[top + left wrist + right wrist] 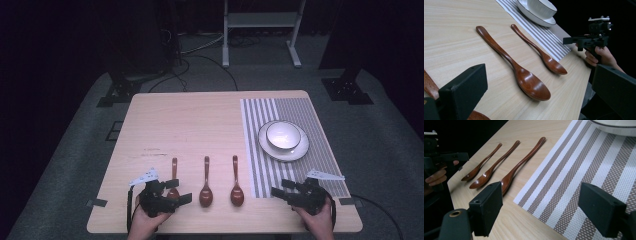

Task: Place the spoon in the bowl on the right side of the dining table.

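Note:
Three brown wooden spoons lie side by side near the table's front edge: left spoon [174,176], middle spoon [206,186], right spoon [236,186]. My left gripper [177,191] hovers over the left spoon's bowl, open, with nothing between the jaws. The left gripper view has the middle spoon [524,75] and right spoon [544,56] ahead, and the left spoon [429,87] under the left jaw. My right gripper [281,188] stands open and empty over the striped placemat [260,170]. Its view has the placemat [579,170] below it and the spoons [521,162] to its left.
A white bowl [283,134] sits on a white plate [301,149] on the placemat's far half. The wooden table [190,120] has bare room at its back left. Behind it stand a metal rack [260,30] and dark stands with cables on the carpet.

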`<state>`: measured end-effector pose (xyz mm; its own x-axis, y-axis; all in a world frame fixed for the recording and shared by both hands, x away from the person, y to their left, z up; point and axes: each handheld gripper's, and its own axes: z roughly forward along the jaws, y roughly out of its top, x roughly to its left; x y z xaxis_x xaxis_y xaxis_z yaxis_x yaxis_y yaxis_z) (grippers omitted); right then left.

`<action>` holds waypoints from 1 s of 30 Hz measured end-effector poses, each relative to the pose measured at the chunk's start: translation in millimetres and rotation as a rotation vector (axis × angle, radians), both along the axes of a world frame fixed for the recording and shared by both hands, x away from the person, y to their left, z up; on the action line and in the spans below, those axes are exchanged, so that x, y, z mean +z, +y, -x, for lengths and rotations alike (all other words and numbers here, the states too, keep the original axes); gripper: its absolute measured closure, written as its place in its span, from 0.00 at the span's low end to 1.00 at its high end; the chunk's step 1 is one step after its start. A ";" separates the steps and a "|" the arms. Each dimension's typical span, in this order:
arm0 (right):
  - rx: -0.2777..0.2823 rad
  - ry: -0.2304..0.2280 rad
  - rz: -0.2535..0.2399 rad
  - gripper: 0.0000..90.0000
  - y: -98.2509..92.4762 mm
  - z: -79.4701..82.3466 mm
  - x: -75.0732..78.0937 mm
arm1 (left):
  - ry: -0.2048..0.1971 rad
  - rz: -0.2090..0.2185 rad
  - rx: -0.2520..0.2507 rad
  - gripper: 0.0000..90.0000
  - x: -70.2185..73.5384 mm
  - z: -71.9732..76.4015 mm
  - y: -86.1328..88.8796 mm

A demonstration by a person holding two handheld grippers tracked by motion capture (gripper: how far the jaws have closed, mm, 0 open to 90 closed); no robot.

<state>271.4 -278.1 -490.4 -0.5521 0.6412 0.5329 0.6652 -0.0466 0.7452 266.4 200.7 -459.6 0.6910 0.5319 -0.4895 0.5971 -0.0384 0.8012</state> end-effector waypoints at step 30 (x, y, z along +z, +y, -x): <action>0.046 0.030 0.017 0.21 19.0 -12.8 9.9 | 0.059 0.031 -0.117 0.00 -3.5 4.3 -32.4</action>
